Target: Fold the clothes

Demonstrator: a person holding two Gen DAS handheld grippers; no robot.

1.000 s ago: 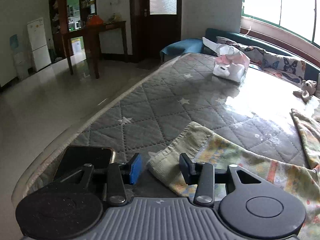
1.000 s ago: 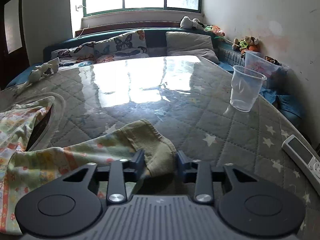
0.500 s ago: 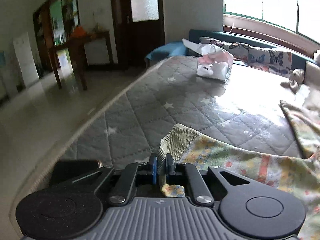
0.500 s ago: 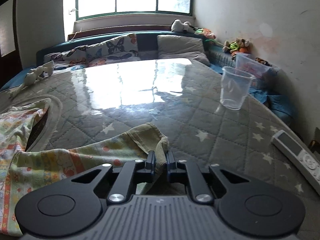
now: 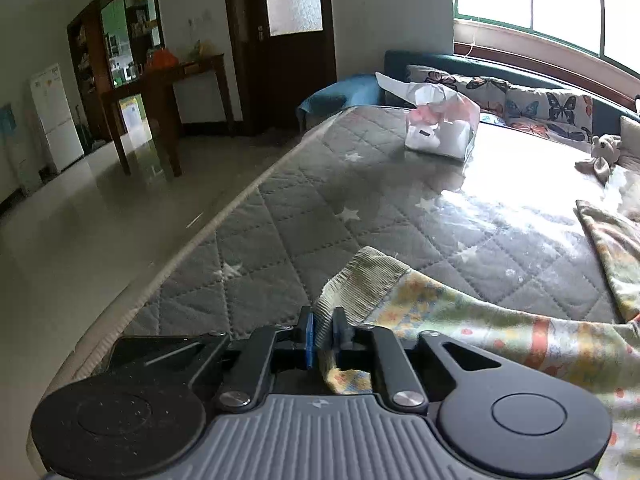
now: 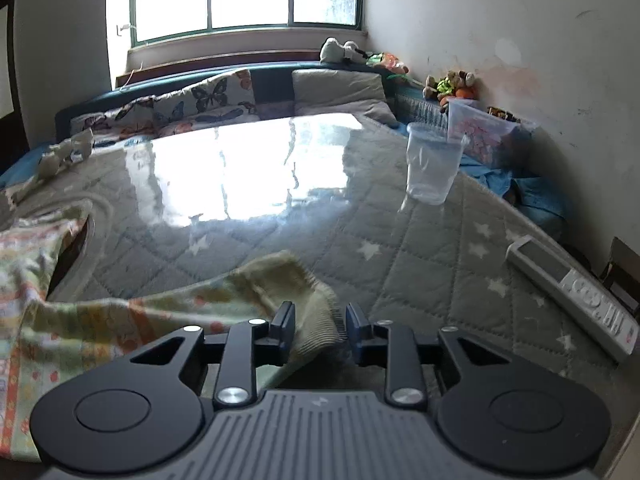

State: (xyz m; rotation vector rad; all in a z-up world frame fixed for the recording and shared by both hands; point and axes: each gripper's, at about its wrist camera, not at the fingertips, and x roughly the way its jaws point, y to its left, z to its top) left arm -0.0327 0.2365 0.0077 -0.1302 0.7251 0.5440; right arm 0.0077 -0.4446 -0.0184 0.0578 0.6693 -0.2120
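A pale yellow-green garment (image 5: pixel 500 332) with orange prints lies across a grey quilted mattress (image 5: pixel 304 216). In the left wrist view its ribbed cuff (image 5: pixel 368 276) rises off the mattress into my left gripper (image 5: pixel 324 334). The jaws there are narrow and pinch the fabric, though they are opening slightly. In the right wrist view the garment (image 6: pixel 100 320) ends in its other ribbed cuff (image 6: pixel 312 300), which sits between the fingers of my right gripper (image 6: pixel 320 332). Those jaws are opening. The cuff leans on the left pad, with a gap to the right one.
A dark phone (image 5: pixel 160 354) lies by the mattress edge under my left gripper, with tiled floor beyond. A white tissue pack (image 5: pixel 440 132) sits further up. A clear plastic cup (image 6: pixel 432 168) and a remote (image 6: pixel 576 300) lie to the right. Pillows (image 6: pixel 224 96) line the far end.
A second ago both grippers stood open around the cuffs, then both closed on them. Now the right jaws have spread apart again, while the left still pinches its raised cuff.
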